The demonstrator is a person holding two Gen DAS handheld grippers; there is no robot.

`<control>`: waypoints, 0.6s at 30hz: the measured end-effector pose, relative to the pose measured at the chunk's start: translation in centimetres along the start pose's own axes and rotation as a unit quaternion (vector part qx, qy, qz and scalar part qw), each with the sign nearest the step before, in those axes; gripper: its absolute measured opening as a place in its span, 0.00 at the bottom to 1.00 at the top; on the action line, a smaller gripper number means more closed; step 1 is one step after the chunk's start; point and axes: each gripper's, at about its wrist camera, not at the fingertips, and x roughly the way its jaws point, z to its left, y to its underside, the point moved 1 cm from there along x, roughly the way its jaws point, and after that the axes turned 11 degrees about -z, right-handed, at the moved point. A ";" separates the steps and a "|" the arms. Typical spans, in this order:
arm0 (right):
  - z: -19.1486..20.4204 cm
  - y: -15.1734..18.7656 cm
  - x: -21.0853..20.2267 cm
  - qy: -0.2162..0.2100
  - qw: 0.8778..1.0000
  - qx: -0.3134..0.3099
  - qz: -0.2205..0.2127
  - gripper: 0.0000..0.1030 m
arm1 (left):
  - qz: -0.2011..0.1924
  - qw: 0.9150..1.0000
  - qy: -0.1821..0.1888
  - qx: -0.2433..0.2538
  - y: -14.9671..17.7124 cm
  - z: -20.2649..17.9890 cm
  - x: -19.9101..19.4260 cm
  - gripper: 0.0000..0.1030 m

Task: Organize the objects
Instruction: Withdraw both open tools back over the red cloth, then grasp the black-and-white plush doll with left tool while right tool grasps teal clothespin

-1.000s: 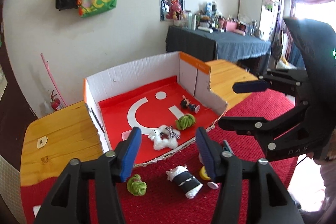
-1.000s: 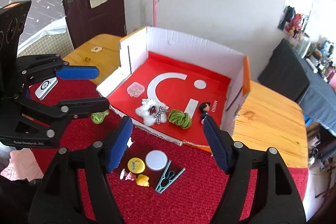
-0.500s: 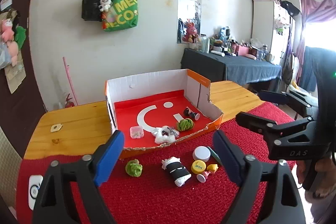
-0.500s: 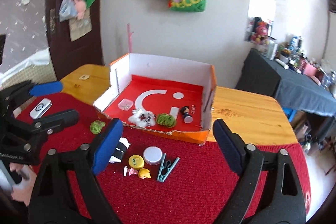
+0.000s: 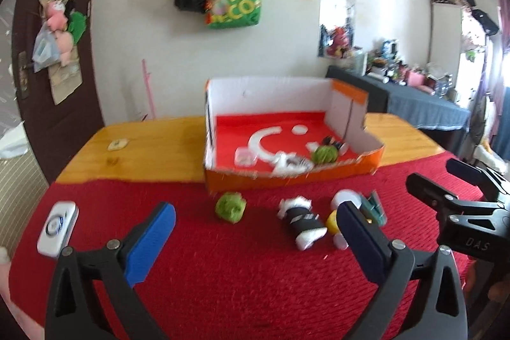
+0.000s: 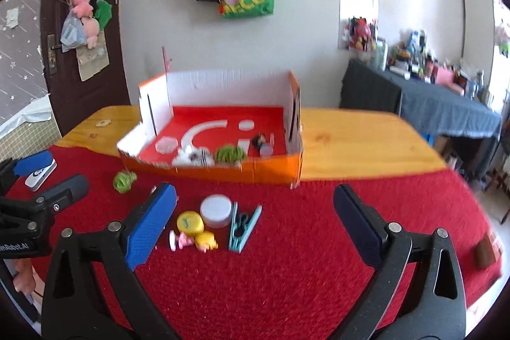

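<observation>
Orange box [image 6: 223, 171], red inside, white walls; both claws [image 5: 255, 231] [image 6: 255, 219] spread, empty.

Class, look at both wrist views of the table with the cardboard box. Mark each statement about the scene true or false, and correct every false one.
1. Both the left gripper and the right gripper are open and hold nothing. True.
2. The teal clothespin lies inside the cardboard box. False: it lies on the red cloth in front of the box.
3. A green fuzzy ball sits inside the box. True.
4. The yellow cap is stacked on top of the white jar. False: it lies beside the jar on the cloth.
5. The white remote lies on the bare wooden table. False: it lies on the red cloth.
</observation>
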 end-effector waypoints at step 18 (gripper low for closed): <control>-1.2 2.9 3.9 0.022 0.995 0.001 0.098 0.98 | 0.098 0.995 0.011 -0.033 3.5 0.0 4.4 1.00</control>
